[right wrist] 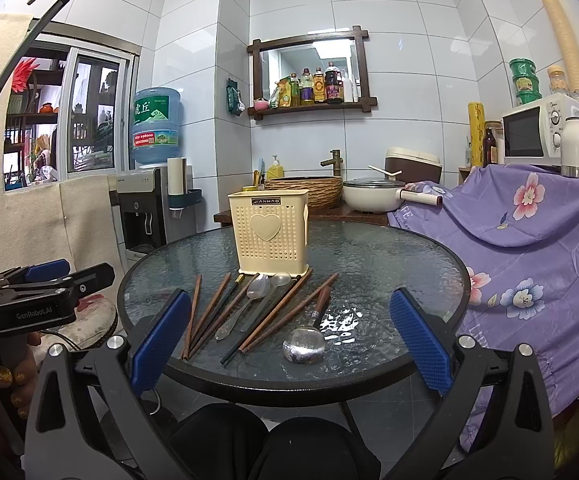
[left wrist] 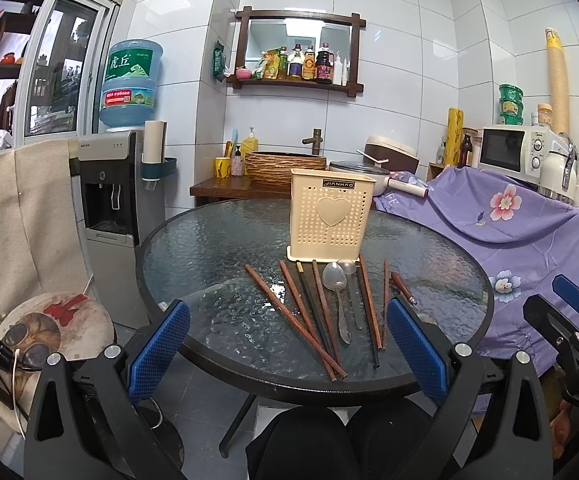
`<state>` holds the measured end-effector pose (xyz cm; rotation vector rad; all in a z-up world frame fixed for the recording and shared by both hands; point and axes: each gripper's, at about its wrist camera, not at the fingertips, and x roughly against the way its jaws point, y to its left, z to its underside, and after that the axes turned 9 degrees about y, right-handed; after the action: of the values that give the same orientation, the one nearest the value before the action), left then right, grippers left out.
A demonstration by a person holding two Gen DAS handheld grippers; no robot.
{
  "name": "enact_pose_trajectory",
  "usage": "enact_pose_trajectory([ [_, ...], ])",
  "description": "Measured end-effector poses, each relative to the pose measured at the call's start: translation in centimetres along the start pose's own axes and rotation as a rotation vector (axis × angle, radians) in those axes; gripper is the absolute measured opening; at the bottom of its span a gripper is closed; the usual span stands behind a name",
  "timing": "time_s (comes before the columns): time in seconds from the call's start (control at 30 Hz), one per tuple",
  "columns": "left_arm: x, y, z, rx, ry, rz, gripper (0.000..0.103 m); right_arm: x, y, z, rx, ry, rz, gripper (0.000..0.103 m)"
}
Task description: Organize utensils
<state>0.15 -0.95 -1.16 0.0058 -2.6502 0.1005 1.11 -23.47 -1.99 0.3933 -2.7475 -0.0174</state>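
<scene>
A cream perforated utensil holder (left wrist: 329, 216) with a heart stands upright on the round glass table (left wrist: 209, 248); it also shows in the right wrist view (right wrist: 269, 232). In front of it lie several brown chopsticks (left wrist: 295, 316), dark chopsticks (left wrist: 313, 304), a metal spoon (left wrist: 335, 280) and a clear spoon (left wrist: 347, 267). A wood-handled ladle (right wrist: 305, 344) lies nearest the right gripper. My left gripper (left wrist: 289, 352) is open and empty, held above the table's near edge. My right gripper (right wrist: 289, 344) is open and empty, also at the near edge.
A purple flowered cloth (left wrist: 509, 232) covers the counter to the right, with a microwave (left wrist: 513, 152) on it. A water dispenser (left wrist: 109, 184) stands left of the table. A basin and a pan (right wrist: 369, 196) sit behind the table. A round stool (left wrist: 57, 328) is at lower left.
</scene>
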Motion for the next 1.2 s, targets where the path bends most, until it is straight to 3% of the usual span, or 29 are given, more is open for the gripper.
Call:
enact_pose_trajectory([
  [0.3,-1.1,0.1,1.1,-0.004,0.009,-0.007,0.097,-0.1,0.1,0.2,0.002,0.005,0.001,0.098],
  [0.4,-2.6,0.5,1.5,-0.01,0.035,-0.042,0.097,-0.9,-0.2,0.2,0.003,0.022,0.006,0.098],
  [0.5,-5.4,1.9,0.9,0.032,0.139,-0.053,0.097,-2.5,-1.0,0.5,-0.013,0.073,0.016,0.098],
  [0.6,-7.2,3.8,0.4,0.102,0.171,-0.044,0.097,-4.7,-2.0,0.9,-0.032,0.133,0.049,0.098],
  [0.8,-11.4,6.1,-0.6,0.126,0.306,-0.065,0.096,-11.6,-3.7,0.3,-0.077,0.348,0.085,0.098],
  [1.07,-17.0,6.9,-3.6,0.134,0.458,-0.003,0.075,-17.8,-6.0,-3.4,-0.158,0.468,0.025,0.071],
  [1.2,-19.3,6.6,-4.6,0.135,0.509,0.001,0.061,-20.3,-6.3,-4.1,-0.176,0.534,0.024,0.063],
])
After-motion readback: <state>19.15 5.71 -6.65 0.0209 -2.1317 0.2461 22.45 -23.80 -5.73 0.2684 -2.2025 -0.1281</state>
